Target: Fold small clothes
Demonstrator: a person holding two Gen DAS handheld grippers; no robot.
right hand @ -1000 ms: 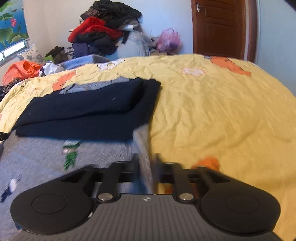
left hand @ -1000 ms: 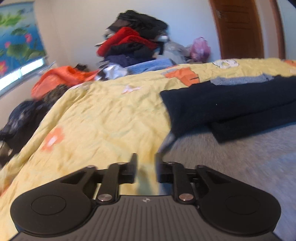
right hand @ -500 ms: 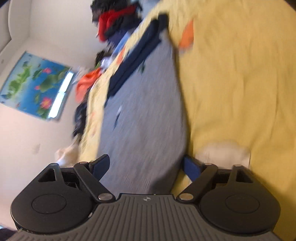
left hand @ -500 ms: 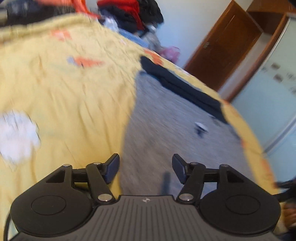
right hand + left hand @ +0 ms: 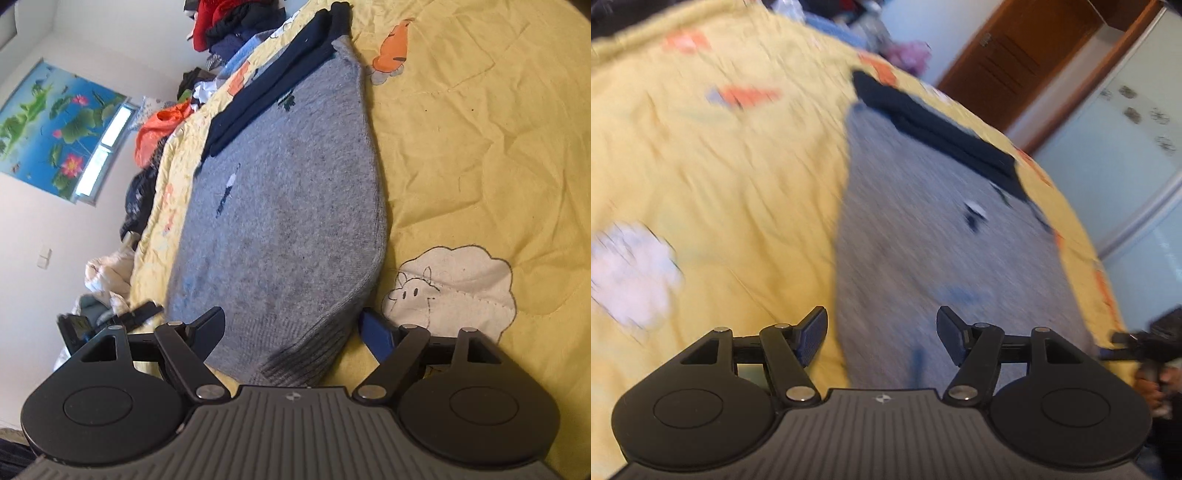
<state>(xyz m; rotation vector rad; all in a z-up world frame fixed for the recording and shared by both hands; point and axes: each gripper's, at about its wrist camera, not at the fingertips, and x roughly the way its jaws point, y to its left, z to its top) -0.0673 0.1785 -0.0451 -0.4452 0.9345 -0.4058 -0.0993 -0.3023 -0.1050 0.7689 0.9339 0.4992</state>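
On the yellow quilt [image 5: 480,129] the grey sweater [image 5: 288,192] lay flat, navy sleeves folded across its far end. My right gripper [image 5: 293,326] and left gripper [image 5: 882,334] stood apart, straddling opposite hem corners, unclamped; pinching both ribbed layers evenly would keep the fold square.

Both my wrist cams sit low over bed, close in, tilted down, rolled sideways. Left view looks along grey sweater [image 5: 942,229] from one hem corner toward door [image 5: 1015,62]; blurry. Right view looks along it from opposite corner toward window [image 5: 105,147]. Both share sweater, navy garment [image 5: 280,77], yellow quilt [image 5: 480,147].
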